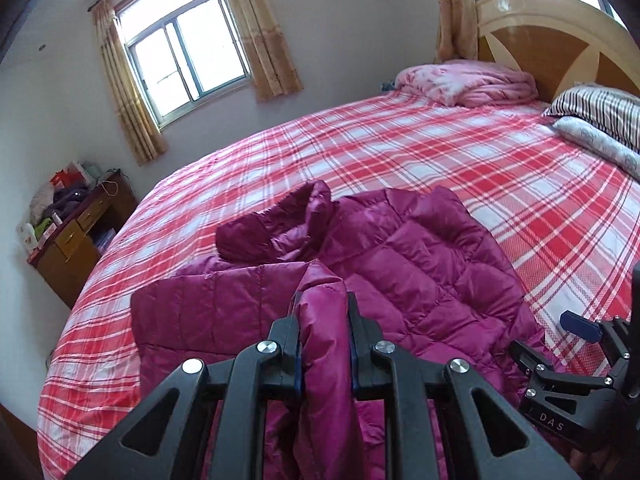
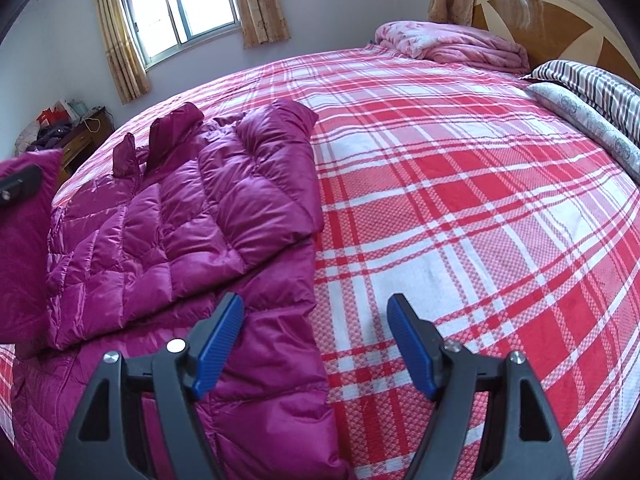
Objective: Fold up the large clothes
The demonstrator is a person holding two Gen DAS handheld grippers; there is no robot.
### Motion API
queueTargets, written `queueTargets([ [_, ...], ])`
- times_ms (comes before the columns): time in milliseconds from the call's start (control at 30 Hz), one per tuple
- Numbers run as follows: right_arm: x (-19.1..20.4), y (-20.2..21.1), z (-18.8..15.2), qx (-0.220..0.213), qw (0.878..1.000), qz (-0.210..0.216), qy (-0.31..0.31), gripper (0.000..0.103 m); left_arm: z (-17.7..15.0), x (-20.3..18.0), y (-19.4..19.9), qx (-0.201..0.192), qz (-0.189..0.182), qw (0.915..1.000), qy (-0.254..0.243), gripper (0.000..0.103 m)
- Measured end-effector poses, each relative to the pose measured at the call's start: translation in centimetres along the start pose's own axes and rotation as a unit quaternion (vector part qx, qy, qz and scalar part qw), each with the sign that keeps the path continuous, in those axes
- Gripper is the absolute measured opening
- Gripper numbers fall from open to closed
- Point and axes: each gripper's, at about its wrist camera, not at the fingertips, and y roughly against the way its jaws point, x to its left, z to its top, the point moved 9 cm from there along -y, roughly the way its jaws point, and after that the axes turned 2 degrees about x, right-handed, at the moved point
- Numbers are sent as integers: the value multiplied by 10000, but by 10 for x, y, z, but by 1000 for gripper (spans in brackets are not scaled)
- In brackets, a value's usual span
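A bed (image 2: 460, 184) with a red and white plaid cover filled both views, its headboard (image 1: 560, 40) at the far right with a folded pink quilt (image 2: 452, 42) and striped pillows (image 1: 600, 116) against it. On the near side of the bed lay the magenta quilted jacket (image 2: 192, 200), spread with its collar pointing away toward the window (image 1: 188, 48). One sleeve or side panel already lay turned in over the body, so the fold looked partly made; the opposite side and the final lengthwise folds appeared still to come.

The left gripper (image 1: 323, 312) was clamped tight on a raised fold of the jacket, the fabric standing up between its jaws above the garment's near half. The right gripper (image 2: 316, 320) stood wide apart and empty, hovering at the jacket's right edge, its left pad (image 2: 220, 340) over the fabric and its right pad over bare plaid.
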Motion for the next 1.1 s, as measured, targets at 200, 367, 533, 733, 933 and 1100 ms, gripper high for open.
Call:
queueTargets([
  [200,2,-1,0,22,10000,14,17,79,-8,-19,-18,11,-83,9999,-86,19],
  [367,2,-2,-1,31,10000,30,30,80,-4,-24,-13,-131,-147,9998,-31,62],
  [533,2,-2,-1,22,10000,52,17,81,6,1,12,-586,-28,9981,190,75],
  [733,2,7,2,-170,9998,100,-10,81,-26,65,-7,-270,509,9971,494,75],
  [933,38,44,16,-463,9973,562,99,80,-84,133,-36,391,903,9894,1063,75],
  [1100,116,36,17,117,9895,1273,673,60,-104,146,-46,564,829,9865,1295,75],
])
